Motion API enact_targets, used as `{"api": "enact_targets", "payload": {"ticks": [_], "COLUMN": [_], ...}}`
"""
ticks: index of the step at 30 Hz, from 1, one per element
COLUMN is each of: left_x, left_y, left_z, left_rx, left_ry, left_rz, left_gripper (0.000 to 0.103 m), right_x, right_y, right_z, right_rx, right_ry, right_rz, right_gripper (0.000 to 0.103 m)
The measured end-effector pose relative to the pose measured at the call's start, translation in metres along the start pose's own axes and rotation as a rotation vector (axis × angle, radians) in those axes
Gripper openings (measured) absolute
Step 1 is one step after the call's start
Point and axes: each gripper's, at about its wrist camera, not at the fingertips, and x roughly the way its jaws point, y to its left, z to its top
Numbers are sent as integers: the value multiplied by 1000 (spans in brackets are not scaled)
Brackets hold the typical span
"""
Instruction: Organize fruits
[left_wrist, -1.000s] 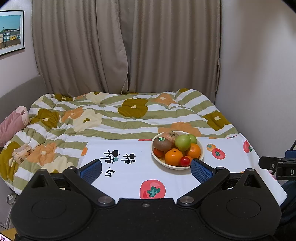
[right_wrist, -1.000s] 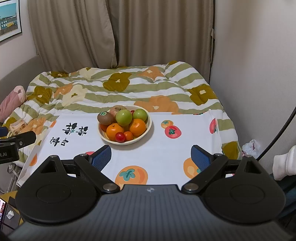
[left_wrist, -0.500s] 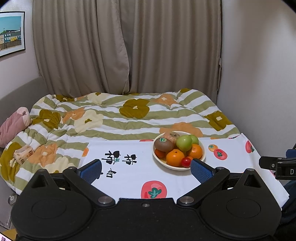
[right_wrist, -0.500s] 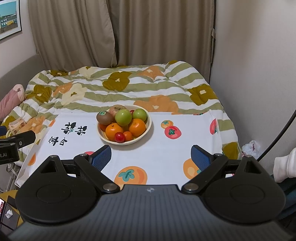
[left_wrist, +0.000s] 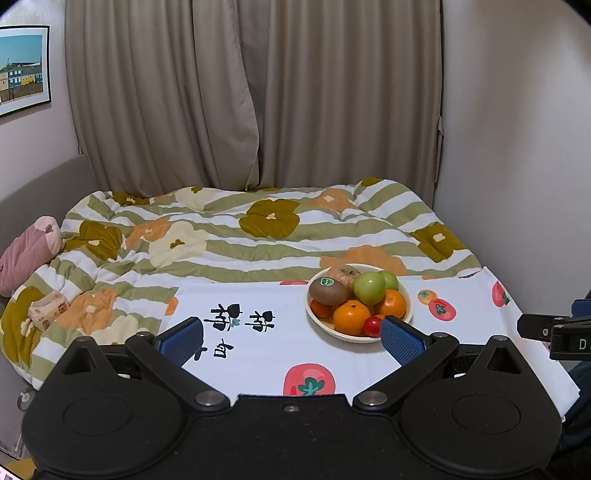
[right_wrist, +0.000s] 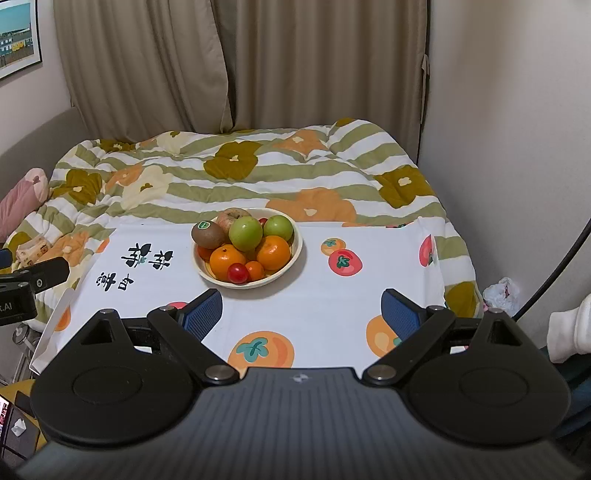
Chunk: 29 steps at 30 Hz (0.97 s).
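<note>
A cream bowl (left_wrist: 405, 319) (right_wrist: 297, 248) piled with fruit stands on a white fruit-print cloth (left_wrist: 258, 354) (right_wrist: 332, 302). Inside it lie a kiwi (left_wrist: 328, 290) (right_wrist: 207, 234), two green apples (left_wrist: 369, 288) (right_wrist: 245, 232), several oranges (left_wrist: 351, 316) (right_wrist: 227, 261), a cherry tomato (left_wrist: 372, 326) (right_wrist: 237, 273) and a brownish fruit (right_wrist: 231, 217) at the back. My left gripper (left_wrist: 291, 338) is open, hovering short of the bowl with nothing between its blue pads. My right gripper (right_wrist: 302, 314) is open too, in front of the bowl, holding nothing.
The cloth lies on a bed with a flowered striped quilt (left_wrist: 229, 236) (right_wrist: 229, 173). Curtains (left_wrist: 258, 92) and a wall (right_wrist: 517, 129) close the back and right. A pink cushion (left_wrist: 26, 251) and a small packet (left_wrist: 48, 309) rest at the left; a white plastic bag (right_wrist: 502, 291) lies by the bed.
Both views have shifted only slightly; the bowl sits a little lower and nearer in the left wrist view. Both grippers stay open.
</note>
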Motion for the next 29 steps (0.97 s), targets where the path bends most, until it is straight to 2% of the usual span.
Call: {"api": "enact_targets", "payload": {"ticks": [7,16,29], "left_x": [0,0,30], "left_y": [1,-6,-15], "left_z": [2,3,6], "left_rx": [-8,32,-1], "left_ry": [-6,-27,39], "left_rz": [1,41,47], "left_gripper": [103,103,103], "right_x": [8,14,44], "right_y": [-2,0,-11], "right_z": [1,2,13], "right_rx": [0,0,-12], "right_ry": [12,21,72], "right_rz": [-1,15,32], "right_gripper": [103,103,103]}}
